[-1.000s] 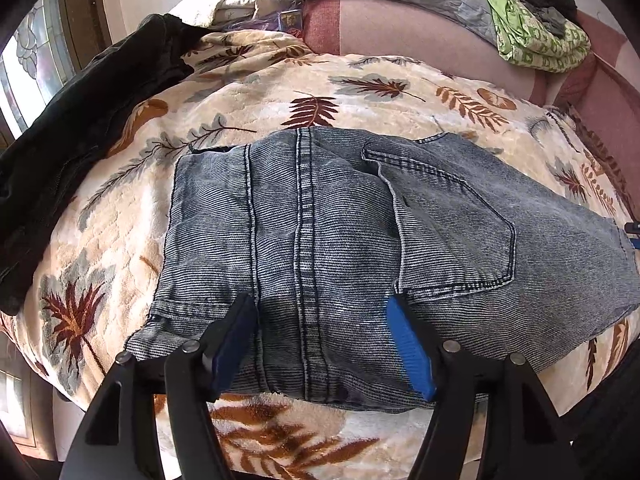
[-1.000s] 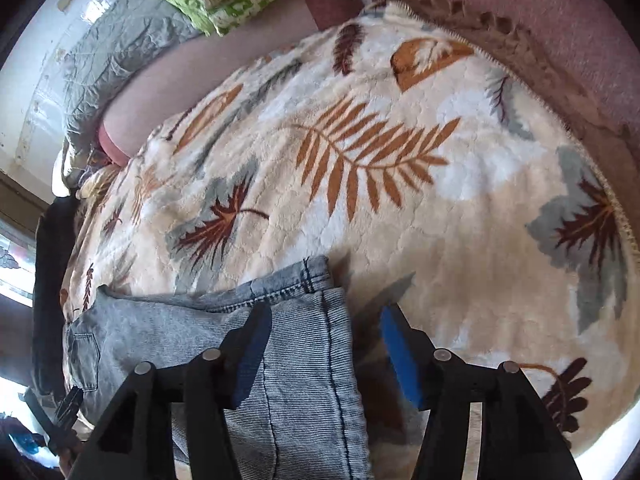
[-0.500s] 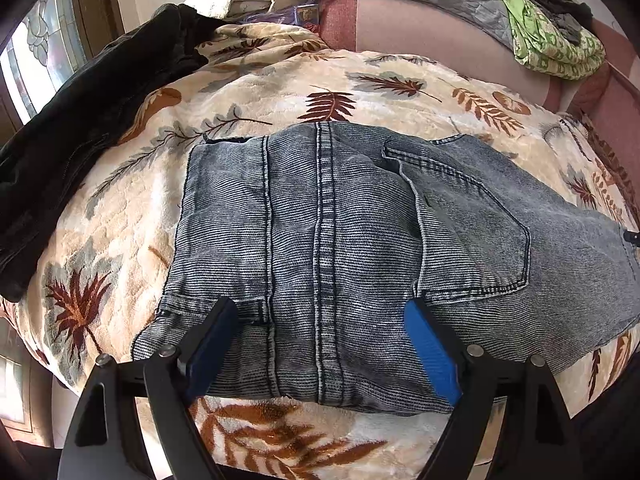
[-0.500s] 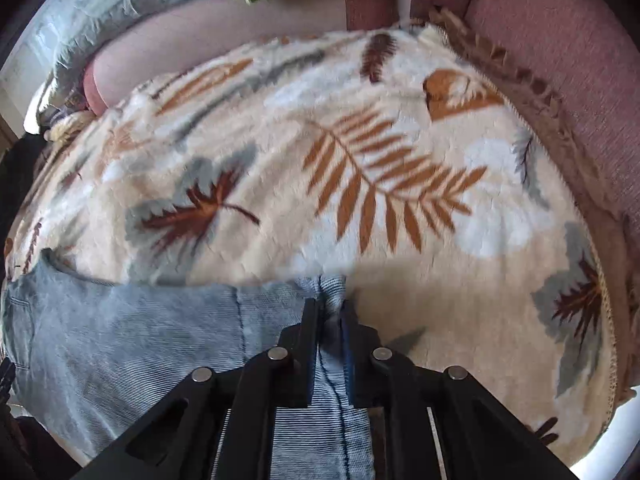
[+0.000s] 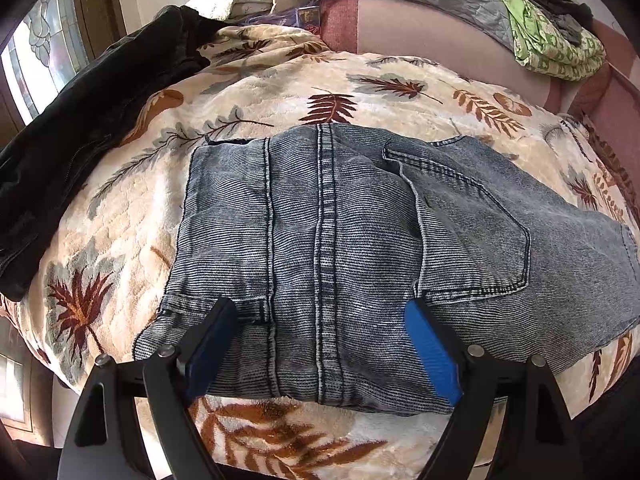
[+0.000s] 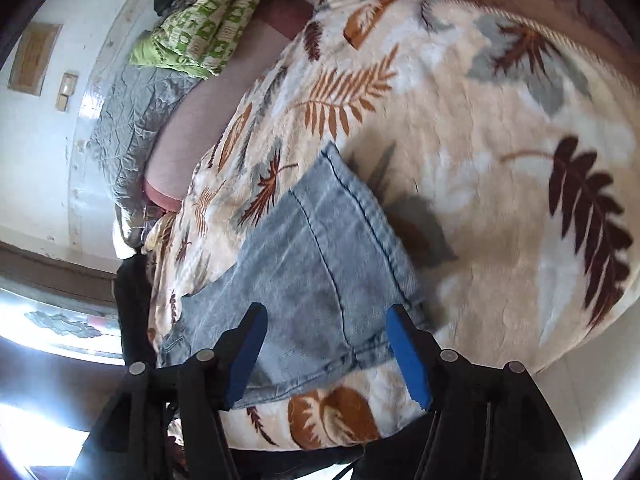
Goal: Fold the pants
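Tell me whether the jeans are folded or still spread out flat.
Folded, at least partly. The jeans lie as a short, compact block on the leaf-print blanket, back pocket up, no full-length legs showing. How many folds: cannot tell.

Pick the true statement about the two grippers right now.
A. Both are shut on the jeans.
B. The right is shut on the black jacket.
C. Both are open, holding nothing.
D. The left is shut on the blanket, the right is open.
C: the left gripper and the right gripper both show blue pads spread wide apart over the jeans, gripping no fabric.

Leaf-print blanket carries jeans, black garment.
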`<state>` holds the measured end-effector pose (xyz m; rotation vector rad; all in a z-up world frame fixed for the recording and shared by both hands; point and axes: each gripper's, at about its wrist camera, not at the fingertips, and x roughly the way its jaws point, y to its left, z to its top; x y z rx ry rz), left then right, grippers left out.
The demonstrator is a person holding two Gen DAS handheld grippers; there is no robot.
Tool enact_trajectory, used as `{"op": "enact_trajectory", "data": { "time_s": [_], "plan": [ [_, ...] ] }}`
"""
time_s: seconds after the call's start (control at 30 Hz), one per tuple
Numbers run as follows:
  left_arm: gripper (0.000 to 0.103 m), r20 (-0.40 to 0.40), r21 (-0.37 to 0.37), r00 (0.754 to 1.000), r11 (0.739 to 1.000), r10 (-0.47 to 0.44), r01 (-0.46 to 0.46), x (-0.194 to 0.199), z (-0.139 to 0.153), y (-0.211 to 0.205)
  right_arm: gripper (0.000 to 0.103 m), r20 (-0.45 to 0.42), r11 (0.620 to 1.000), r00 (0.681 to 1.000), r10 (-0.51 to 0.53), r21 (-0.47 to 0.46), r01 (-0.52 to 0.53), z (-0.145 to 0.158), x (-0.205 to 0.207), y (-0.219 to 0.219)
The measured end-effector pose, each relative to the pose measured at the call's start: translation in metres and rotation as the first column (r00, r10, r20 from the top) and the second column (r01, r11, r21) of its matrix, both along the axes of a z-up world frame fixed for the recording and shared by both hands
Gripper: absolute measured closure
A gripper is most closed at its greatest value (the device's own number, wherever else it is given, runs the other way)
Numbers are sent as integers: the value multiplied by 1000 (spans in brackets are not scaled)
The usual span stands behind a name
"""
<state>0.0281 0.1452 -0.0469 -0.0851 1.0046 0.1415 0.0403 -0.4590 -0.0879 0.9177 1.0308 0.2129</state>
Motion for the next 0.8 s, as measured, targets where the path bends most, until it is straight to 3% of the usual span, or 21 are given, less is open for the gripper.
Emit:
{"op": "enact_trajectory", "data": {
  "time_s": [0.1, 0.17, 0.2, 0.23, 0.27, 0.33, 0.4, 0.47, 0.5, 0.53, 0.63, 0.8],
  "plan": [
    [17, 2, 0, 1000, 1000, 3, -3, -1, 0, 0, 39, -29, 999, 999, -43, 10, 43, -15, 8, 3],
    [17, 6, 4, 1000, 1000, 2, -2, -2, 0, -1, 49, -35, 997, 997, -65, 34, 66, -22, 12, 4],
    [17, 7, 6, 1000, 1000, 1, -1, -2, 0, -1, 65, -37, 996, 997, -74, 54, 76, -24, 14, 4],
    [17, 8, 8, 1000, 1000, 0, 0, -3, 0, -1, 89, -19, 995, 996, -89, 52, 90, -23, 13, 4],
    [17, 8, 10, 1000, 1000, -1, 1, -3, 0, -1, 91, 8, 996, 996, -86, 27, 86, -16, 11, 5],
    [17, 9, 13, 1000, 1000, -3, 3, -4, 0, -1, 91, 30, 999, 999, -46, 19, 45, -8, 8, 11],
    [17, 8, 11, 1000, 1000, -1, 1, -3, 0, -1, 89, -27, 998, 999, -45, 44, 46, -15, 3, 12],
    [17, 9, 7, 1000, 1000, 6, -6, -3, 0, -1, 70, -52, 988, 991, -125, 87, 129, -23, -13, 3],
    [17, 10, 8, 1000, 1000, 8, -8, -3, 0, -2, 55, -56, 978, 983, -177, 106, 182, -26, -23, -3],
    [17, 11, 9, 1000, 1000, 8, -8, -2, 0, -2, 48, -56, 965, 972, -229, 119, 234, -28, -34, -8],
    [17, 13, 7, 1000, 1000, 9, -9, -1, 0, -2, 48, -50, 946, 955, -294, 131, 298, -31, -54, -19],
    [17, 16, -4, 1000, 1000, 19, -19, 0, 0, -1, 53, -65, 954, 956, -285, 81, 289, -38, -46, -21]
  ]
}}
